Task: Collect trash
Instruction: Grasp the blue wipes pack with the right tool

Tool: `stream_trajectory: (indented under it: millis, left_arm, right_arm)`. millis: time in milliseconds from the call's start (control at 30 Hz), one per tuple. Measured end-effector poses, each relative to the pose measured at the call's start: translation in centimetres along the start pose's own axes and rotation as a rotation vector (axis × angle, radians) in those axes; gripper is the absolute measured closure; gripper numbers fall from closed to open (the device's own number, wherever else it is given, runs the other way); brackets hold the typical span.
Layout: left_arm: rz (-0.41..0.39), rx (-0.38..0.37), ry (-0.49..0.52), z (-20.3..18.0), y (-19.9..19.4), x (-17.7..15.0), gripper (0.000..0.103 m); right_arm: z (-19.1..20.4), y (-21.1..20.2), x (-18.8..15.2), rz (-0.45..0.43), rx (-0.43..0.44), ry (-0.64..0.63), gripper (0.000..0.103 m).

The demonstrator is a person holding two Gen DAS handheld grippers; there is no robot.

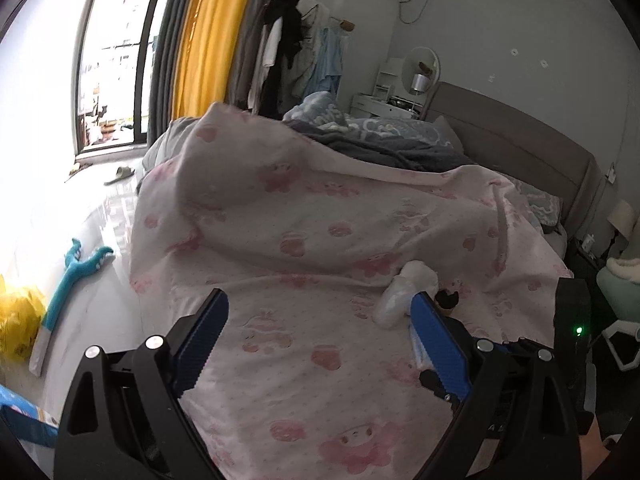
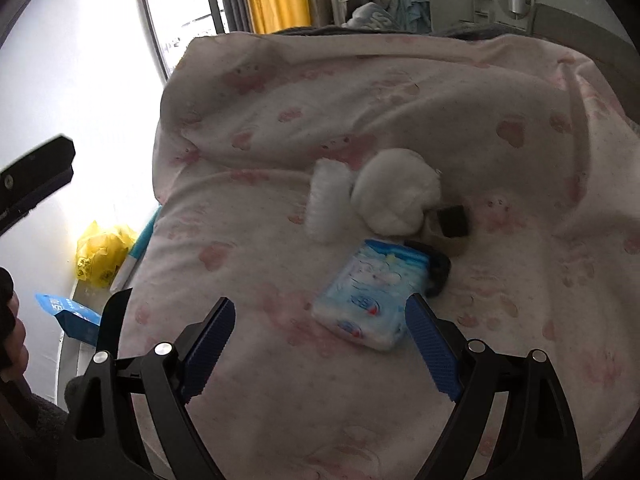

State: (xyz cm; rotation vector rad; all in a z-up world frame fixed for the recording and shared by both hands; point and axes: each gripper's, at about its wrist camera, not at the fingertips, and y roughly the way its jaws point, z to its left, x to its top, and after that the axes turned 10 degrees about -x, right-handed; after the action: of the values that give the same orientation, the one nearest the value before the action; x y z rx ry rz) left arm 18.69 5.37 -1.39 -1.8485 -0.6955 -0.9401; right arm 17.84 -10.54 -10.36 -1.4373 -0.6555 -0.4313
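Observation:
On the pink patterned blanket [image 2: 256,184] lie a blue-and-white tissue pack [image 2: 372,292], a crumpled white wad [image 2: 394,196], a clear plastic wrapper [image 2: 326,204] and a small dark cup-like item [image 2: 450,226]. My right gripper [image 2: 320,320] is open and empty, just in front of the tissue pack. My left gripper [image 1: 320,316] is open and empty above the blanket; the white wad [image 1: 420,274], the wrapper [image 1: 390,302] and the dark item [image 1: 447,300] lie beside its right finger. A yellow plastic bag [image 2: 102,256] sits on the floor left of the bed, also in the left wrist view [image 1: 18,320].
A blue box [image 2: 68,316] and a teal plush toy [image 1: 76,270] lie on the white floor by the bed. Grey bedding [image 1: 384,144] and a headboard [image 1: 520,148] are beyond the blanket. Window, yellow curtain [image 1: 208,40] and hanging clothes [image 1: 288,40] stand at the back.

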Motion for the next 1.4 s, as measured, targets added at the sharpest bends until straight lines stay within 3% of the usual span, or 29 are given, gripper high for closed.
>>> stream_trajectory:
  millis: [400, 633, 767, 900, 1033, 1400]
  left_arm:
    - [-0.008, -0.062, 0.031, -0.8, 4.0, 1.7, 0.009]
    - [0.028, -0.056, 0.078, -0.9, 6.7, 2.1, 0.009]
    - [0.041, -0.045, 0.107, -1.4, 7.8, 2.0, 0.009]
    - [0.060, -0.057, 0.126, -2.0, 8.8, 1.6, 0.009]
    - [0.074, -0.044, 0.133, -2.0, 9.5, 1.3, 0.009]
    - [0.076, -0.042, 0.073, -1.4, 10.8, 1.2, 0.009]
  right_arm:
    - [0.3, 2.6, -0.5, 0.045, -0.070, 0.078, 0.015]
    - [0.3, 3.5, -0.3, 0.026, -0.133, 0.090, 0.015]
    - [0.0, 4.1, -0.4, 0.037, -0.109, 0.109, 0.015]
    - [-0.3, 4.6, -0.3, 0.031, -0.116, 0.098, 0.028]
    - [-0.4, 4.6, -0.1, 0.023, -0.092, 0.066, 0.041]
    - [-3.5, 1.2, 0.4, -0.024, 0.091, 0.114, 0.046]
